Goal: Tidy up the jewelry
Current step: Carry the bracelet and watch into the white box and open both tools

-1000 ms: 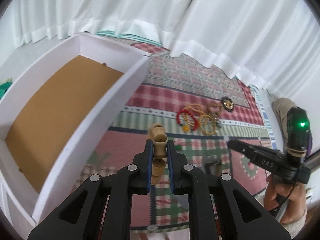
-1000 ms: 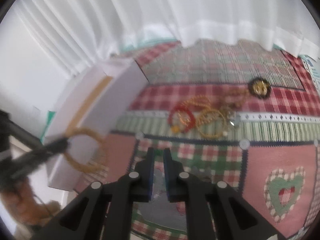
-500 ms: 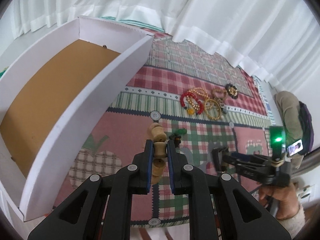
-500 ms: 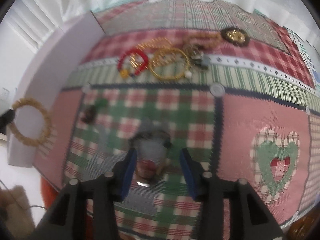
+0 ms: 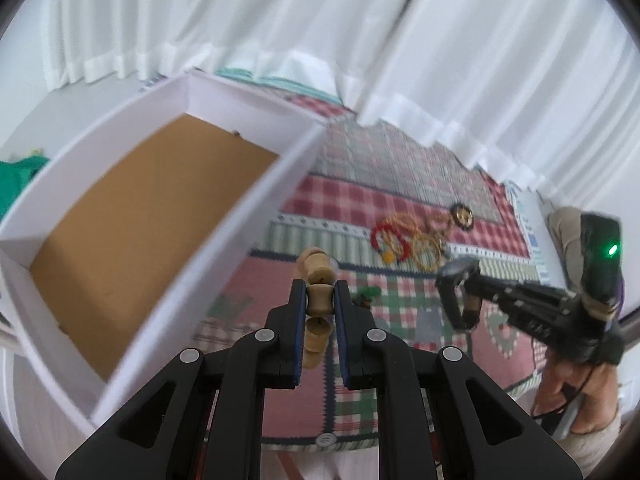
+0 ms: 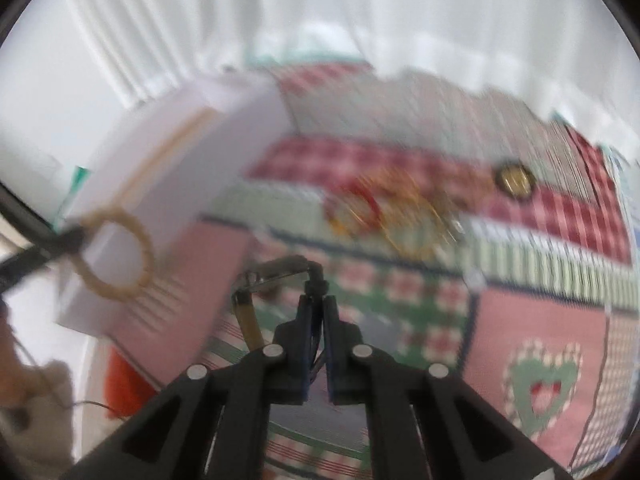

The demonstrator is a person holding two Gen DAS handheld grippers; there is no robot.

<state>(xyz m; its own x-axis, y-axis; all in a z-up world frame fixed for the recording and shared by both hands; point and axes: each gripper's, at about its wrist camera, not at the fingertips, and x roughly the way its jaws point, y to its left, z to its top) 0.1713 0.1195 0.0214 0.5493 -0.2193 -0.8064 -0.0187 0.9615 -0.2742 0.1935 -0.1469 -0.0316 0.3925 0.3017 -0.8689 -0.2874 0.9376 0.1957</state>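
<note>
My left gripper [image 5: 320, 298] is shut on a wooden bead bracelet [image 5: 316, 268] and holds it above the quilt, just right of the white box [image 5: 224, 236] with its brown floor. My right gripper [image 6: 318, 304] is shut on a wristwatch [image 6: 276, 274] that hangs from its tips; it also shows in the left wrist view [image 5: 456, 292]. The bracelet hangs as a ring in the right wrist view [image 6: 116, 252]. A pile of red and gold bracelets [image 5: 408, 236] lies on the quilt beyond. The right wrist view is blurred.
A patchwork quilt [image 5: 400, 184] covers the table. A round dark brooch [image 5: 462, 213] lies past the pile. A small green item [image 5: 366, 294] lies on the quilt ahead of my left gripper. White curtains hang behind. A green cloth [image 5: 18, 176] is at the far left.
My right gripper has shut on the wristwatch and lifted it off the quilt. My left gripper has tilted up and come nearer the box with the bracelet.
</note>
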